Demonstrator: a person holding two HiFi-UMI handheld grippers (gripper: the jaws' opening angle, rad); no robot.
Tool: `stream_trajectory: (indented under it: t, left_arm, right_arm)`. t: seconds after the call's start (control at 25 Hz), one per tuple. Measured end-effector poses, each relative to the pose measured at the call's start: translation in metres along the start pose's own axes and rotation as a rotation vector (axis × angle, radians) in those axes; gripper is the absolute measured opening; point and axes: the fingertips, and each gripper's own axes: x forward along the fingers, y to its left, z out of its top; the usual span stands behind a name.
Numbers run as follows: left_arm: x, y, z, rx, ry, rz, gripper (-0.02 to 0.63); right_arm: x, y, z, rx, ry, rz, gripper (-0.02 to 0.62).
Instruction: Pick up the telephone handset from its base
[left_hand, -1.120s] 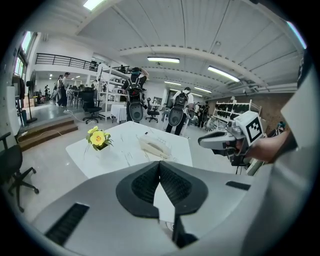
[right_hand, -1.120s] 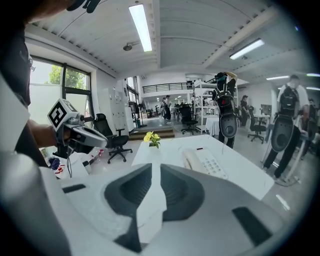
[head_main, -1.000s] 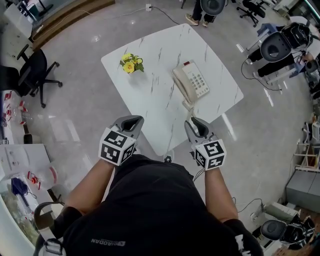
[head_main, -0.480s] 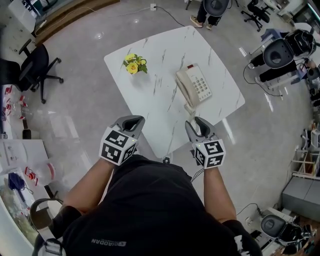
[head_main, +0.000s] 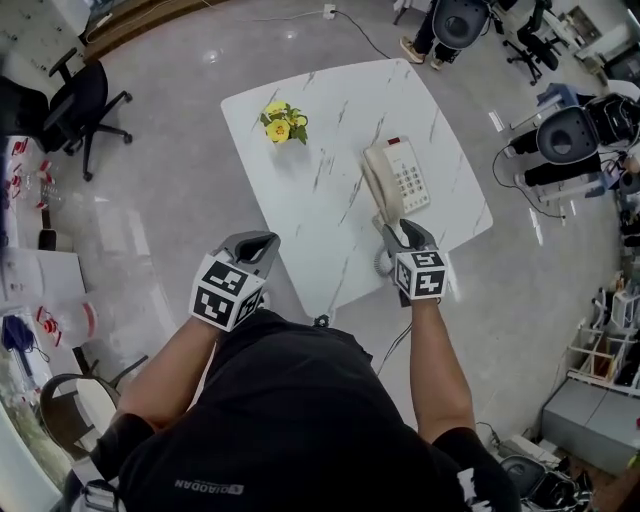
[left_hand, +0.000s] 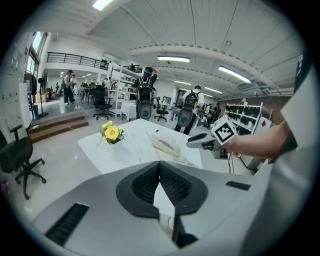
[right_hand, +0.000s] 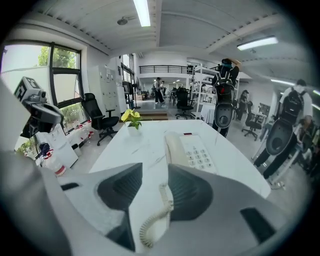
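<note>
right claw (right_hand: 155, 169), just opened, straddles the coiled cord (right_hand: 154, 221); left claw (left_hand: 159, 163) pressed together.

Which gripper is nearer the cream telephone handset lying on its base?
Right. The right gripper is at the handset's near end, jaws just opening, coiled cord between them; the left gripper, shut, hangs beyond the marble table's edge.

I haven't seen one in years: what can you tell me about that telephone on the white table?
The telephone is a cream, plastic-looking desk set with a grid of keys and a small red mark at its far end. Its handset rests in the cradle beside the keypad. A coiled cord trails from the near end, showing between the fingers of the right gripper, which have just been opening and grip nothing. It sits flat on the marble-patterned table.
</note>
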Motion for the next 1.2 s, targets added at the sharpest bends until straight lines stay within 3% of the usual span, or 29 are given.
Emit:
stream_trajectory:
  t: [0.68, 0.84, 1.0, 1.2]
  left_arm:
    - [-0.029, 0.025, -0.027, -0.122, 0.009, 0.178, 0.005]
    - [-0.033, 0.025, -0.032, -0.145, 0.018, 0.199, 0.005]
    - [-0.035, 0.025, -0.033, -0.161, 0.02, 0.214, 0.005]
    - [-0.039, 0.026, -0.036, -0.164, 0.025, 0.234, 0.005]
  right_arm:
    - [0.1, -0.055, 0.041, -0.093, 0.088, 0.02, 0.161]
    - [0.113, -0.055, 0.042, -0.098, 0.114, 0.043, 0.163]
    - [0.125, -0.056, 0.037, -0.097, 0.158, 0.065, 0.218]
    - [0.14, -0.062, 0.027, -0.103, 0.224, 0.061, 0.218]
